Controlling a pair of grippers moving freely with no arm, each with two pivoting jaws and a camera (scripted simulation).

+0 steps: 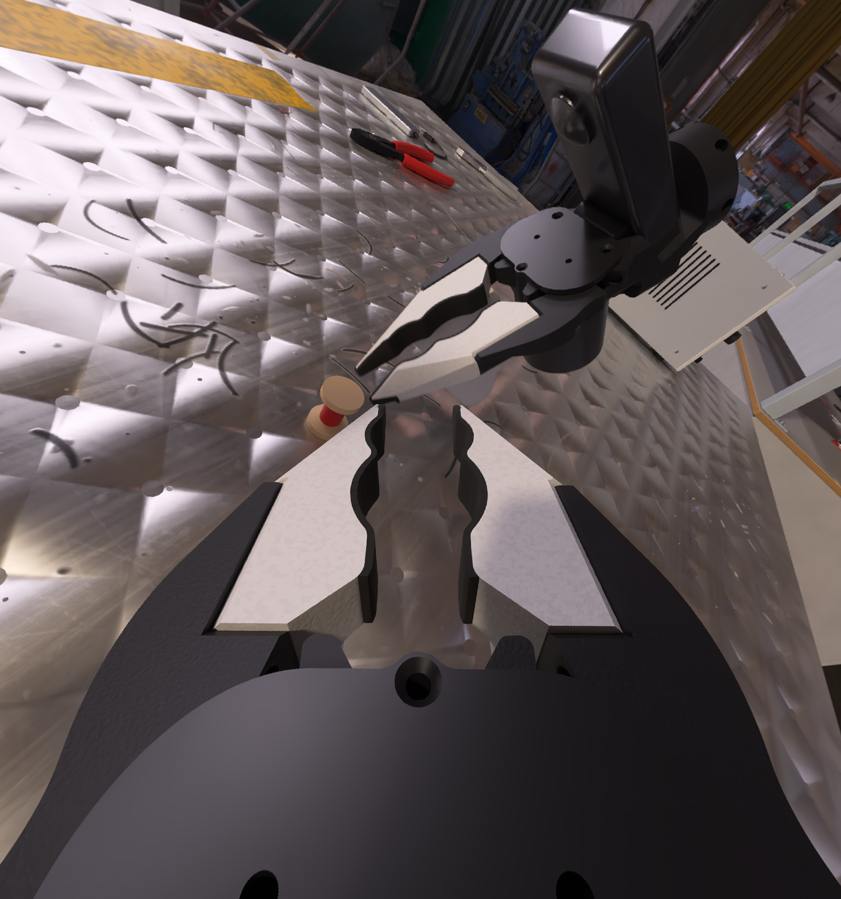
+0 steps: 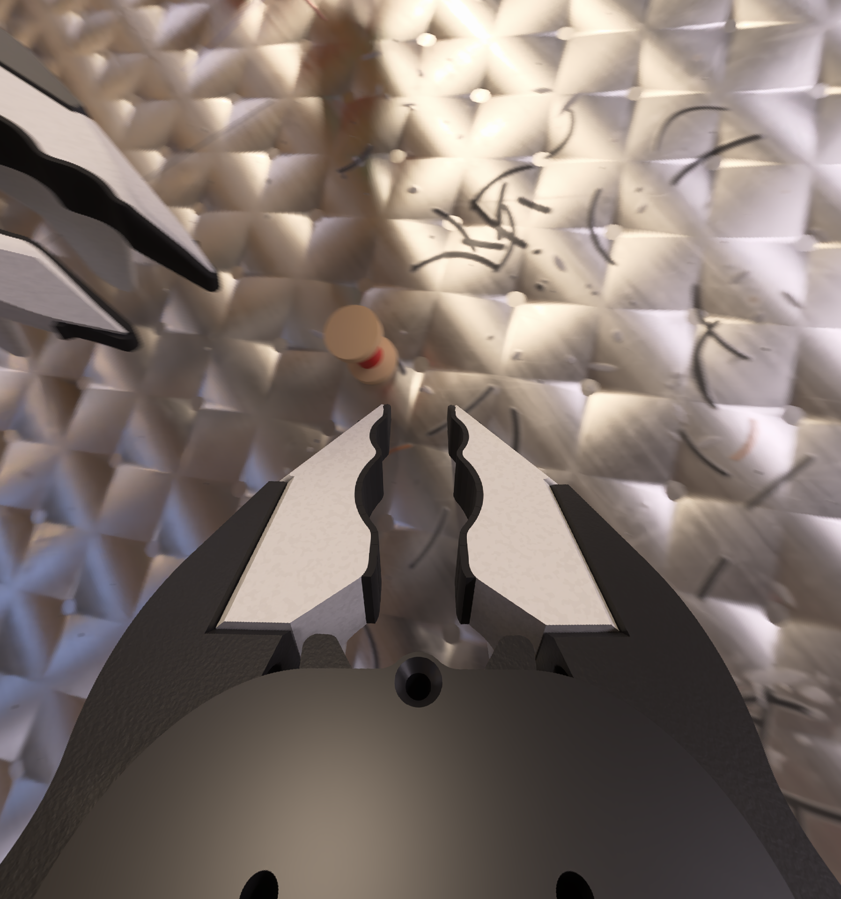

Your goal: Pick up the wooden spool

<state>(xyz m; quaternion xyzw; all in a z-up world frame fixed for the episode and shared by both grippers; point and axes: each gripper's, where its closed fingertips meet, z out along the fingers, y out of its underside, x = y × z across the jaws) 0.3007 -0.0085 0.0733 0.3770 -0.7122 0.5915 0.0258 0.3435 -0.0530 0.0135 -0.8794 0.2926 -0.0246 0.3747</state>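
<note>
Wooden spool (image 2: 360, 350) upright on metal table (image 2: 652, 438), ahead-left of right gripper (image 2: 418, 413); left gripper (image 1: 417, 413) similarly near; both parted, empty.

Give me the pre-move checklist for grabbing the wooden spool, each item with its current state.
1. Wooden spool in view, standing on the metal table: ok.
2. Right gripper open, nothing between its fingers: ok.
3. Left gripper open, nothing held: ok.
4. Spool between the right gripper's fingers: not ok; it sits ahead of the tips and slightly left.
5. Gap wide enough for the spool's red middle: cannot tell.
6. Grippers apart from each other: cannot tell; in the left wrist view the right gripper's tips sit right by the left gripper's, close to the spool.
</note>
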